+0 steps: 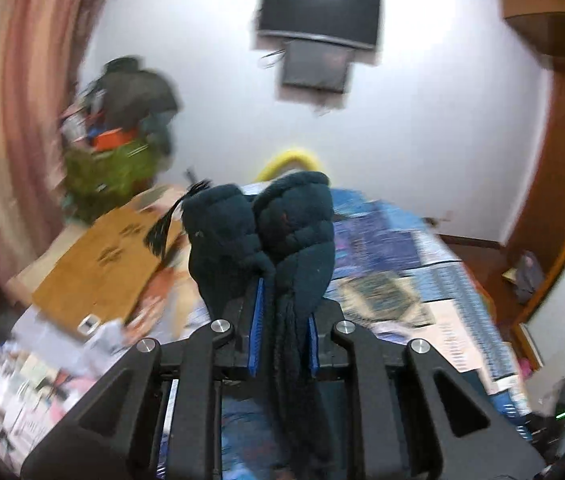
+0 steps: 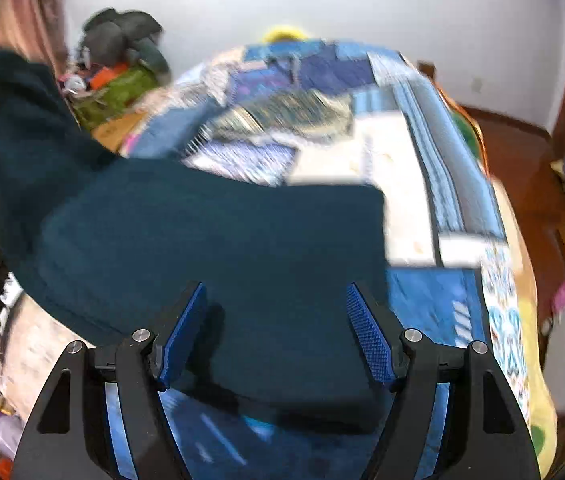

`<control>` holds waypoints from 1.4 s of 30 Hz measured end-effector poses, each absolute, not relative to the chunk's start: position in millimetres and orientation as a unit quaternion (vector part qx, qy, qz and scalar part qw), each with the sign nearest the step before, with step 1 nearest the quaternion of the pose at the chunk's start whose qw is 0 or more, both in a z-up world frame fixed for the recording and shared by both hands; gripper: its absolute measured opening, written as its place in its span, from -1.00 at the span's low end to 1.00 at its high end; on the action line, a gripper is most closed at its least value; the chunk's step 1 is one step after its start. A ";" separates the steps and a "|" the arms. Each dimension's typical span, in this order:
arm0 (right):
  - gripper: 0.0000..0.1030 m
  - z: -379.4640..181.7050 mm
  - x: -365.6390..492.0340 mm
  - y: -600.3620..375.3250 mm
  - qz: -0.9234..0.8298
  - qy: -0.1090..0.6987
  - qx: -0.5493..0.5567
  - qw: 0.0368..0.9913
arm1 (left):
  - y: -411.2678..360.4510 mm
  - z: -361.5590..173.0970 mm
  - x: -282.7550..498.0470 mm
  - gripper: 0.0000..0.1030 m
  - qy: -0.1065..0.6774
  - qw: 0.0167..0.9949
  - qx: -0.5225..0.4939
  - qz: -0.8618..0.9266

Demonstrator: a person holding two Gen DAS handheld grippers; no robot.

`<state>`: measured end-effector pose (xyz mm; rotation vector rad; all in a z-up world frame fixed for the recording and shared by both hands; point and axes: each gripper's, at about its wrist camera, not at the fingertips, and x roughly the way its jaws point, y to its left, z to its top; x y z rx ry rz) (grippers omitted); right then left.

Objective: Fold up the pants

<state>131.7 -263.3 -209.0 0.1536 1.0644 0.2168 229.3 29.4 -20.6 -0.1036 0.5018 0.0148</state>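
Note:
The pants are dark teal fleece. In the left wrist view my left gripper (image 1: pixel 282 292) is shut on a bunched part of the pants (image 1: pixel 282 224), held up above the bed with cloth bulging past the blue pads. In the right wrist view the pants (image 2: pixel 218 248) lie spread flat over the bed, and one end rises to the upper left. My right gripper (image 2: pixel 274 328) is open, its blue pads (image 2: pixel 368 332) standing apart over the near part of the cloth and holding nothing.
The bed carries a blue patchwork quilt (image 2: pixel 414 128). A cardboard box (image 1: pixel 102 256) and a heap of clothes and bags (image 1: pixel 118 132) stand to the left. A TV (image 1: pixel 318 12) hangs on the white wall. A wooden wardrobe (image 1: pixel 562 152) is at right.

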 end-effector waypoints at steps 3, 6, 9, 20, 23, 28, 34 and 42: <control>0.33 -217.5 126.7 -262.8 0.110 0.497 0.076 0.857 | -15.8 -9.2 242.4 -0.68 0.245 0.968 -0.041 -0.045; 0.38 -216.9 131.0 -261.8 0.113 0.499 0.082 0.855 | -59.7 -8.0 257.9 -0.71 0.256 0.961 -0.038 -0.099; 0.39 -217.9 129.7 -263.9 0.119 0.495 0.089 0.856 | -100.5 -13.9 270.2 -0.71 0.278 0.949 -0.033 -0.147; 0.39 -217.8 120.3 -273.5 0.130 0.489 0.106 0.856 | -225.9 -96.7 276.8 -0.72 0.422 0.868 0.028 -0.259; 0.38 -216.0 117.6 -276.5 0.133 0.487 0.111 0.856 | -230.4 -117.5 269.0 -0.72 0.455 0.846 0.040 -0.276; 0.36 -207.0 106.9 -284.2 0.132 0.481 0.121 0.858 | -232.8 -140.7 248.2 -0.70 0.491 0.819 0.060 -0.290; 0.42 -192.9 87.4 -296.8 0.123 0.472 0.130 0.863 | -239.0 -149.6 232.2 -0.31 0.508 0.803 0.117 -0.288; 0.45 -191.0 70.2 -304.0 0.106 0.484 0.133 0.859 | -218.3 -120.7 213.1 0.81 0.450 0.839 0.104 -0.288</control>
